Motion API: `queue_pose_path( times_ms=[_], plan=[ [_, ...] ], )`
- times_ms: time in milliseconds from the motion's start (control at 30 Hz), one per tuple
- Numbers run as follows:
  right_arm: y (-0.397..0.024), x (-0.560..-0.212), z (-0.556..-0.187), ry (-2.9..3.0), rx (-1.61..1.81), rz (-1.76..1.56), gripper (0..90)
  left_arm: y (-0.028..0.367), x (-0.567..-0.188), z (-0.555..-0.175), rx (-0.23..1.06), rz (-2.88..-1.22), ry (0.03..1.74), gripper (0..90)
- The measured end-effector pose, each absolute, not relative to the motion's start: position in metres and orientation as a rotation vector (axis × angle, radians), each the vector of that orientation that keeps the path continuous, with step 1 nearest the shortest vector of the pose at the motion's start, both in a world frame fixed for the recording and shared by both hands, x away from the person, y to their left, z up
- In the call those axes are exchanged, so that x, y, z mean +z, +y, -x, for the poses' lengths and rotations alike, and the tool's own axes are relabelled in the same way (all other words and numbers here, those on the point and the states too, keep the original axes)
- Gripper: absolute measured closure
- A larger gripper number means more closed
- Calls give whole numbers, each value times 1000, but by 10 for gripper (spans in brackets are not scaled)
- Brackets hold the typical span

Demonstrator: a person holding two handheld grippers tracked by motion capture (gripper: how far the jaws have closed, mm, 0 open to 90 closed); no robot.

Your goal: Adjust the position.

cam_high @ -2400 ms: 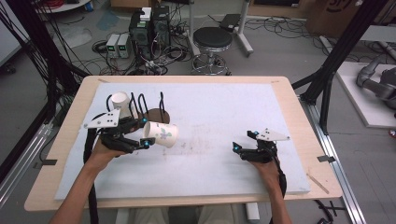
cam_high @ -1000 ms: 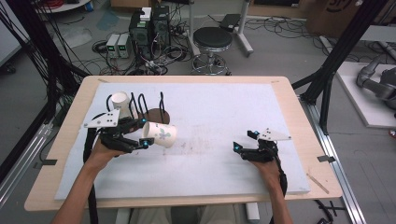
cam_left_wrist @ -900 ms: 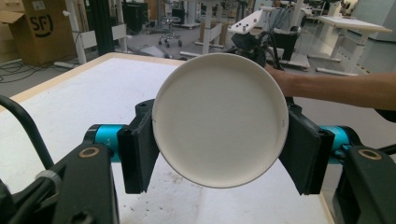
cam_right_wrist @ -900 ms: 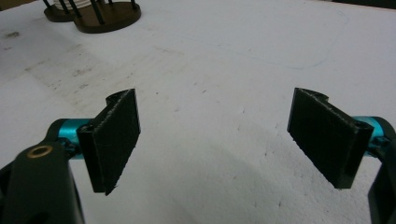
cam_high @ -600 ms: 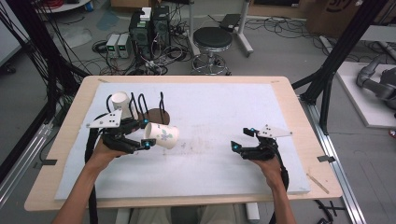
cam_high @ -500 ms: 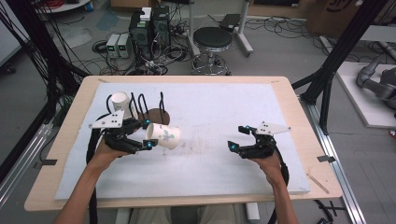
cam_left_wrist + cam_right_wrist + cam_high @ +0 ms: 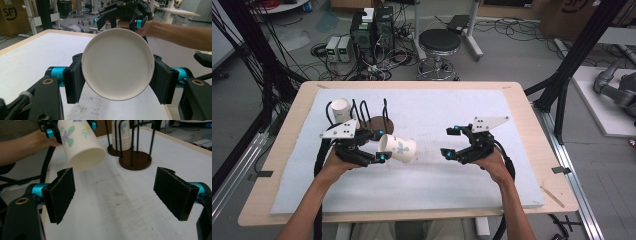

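Observation:
A white paper cup (image 7: 399, 148) with a floral print lies sideways in the air, held by my left gripper (image 7: 381, 146). In the left gripper view both black pads press on the sides of the cup (image 7: 117, 66), and its round end faces the camera. My right gripper (image 7: 448, 141) hovers above the white mat to the right of the cup with its jaws wide apart and nothing between them. In the right gripper view the cup (image 7: 80, 142) hangs ahead and to the left of the right gripper (image 7: 116, 195).
A black wire cup rack on a round brown base (image 7: 377, 122) stands at the back left of the white mat (image 7: 512, 190). A stack of paper cups (image 7: 341, 107) sits in a second rack beside it. The stack (image 7: 121, 135) and the brown base (image 7: 135, 160) lie ahead of the right gripper.
My right gripper has risen off the mat and moved left toward the cup. My left gripper has shifted slightly right with the cup still in it.

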State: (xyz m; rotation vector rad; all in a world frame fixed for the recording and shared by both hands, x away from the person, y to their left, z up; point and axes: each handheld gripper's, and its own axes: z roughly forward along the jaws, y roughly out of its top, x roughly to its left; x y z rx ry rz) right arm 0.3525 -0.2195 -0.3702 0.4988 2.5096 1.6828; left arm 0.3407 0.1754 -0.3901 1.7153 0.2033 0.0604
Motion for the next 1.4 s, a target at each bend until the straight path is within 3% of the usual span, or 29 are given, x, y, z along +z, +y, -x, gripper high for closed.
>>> queue_pose_path(
  times_ms=[567, 1400],
  plan=[
    [-170, -345, -374, 2640, 1757, -265, 179, 168, -390, -340, 57, -1713, 191, 355],
    [-120, -359, -376, 2833, 1688, -68, 178, 156, -389, -339, 25, -1706, 160, 355]
  ],
)
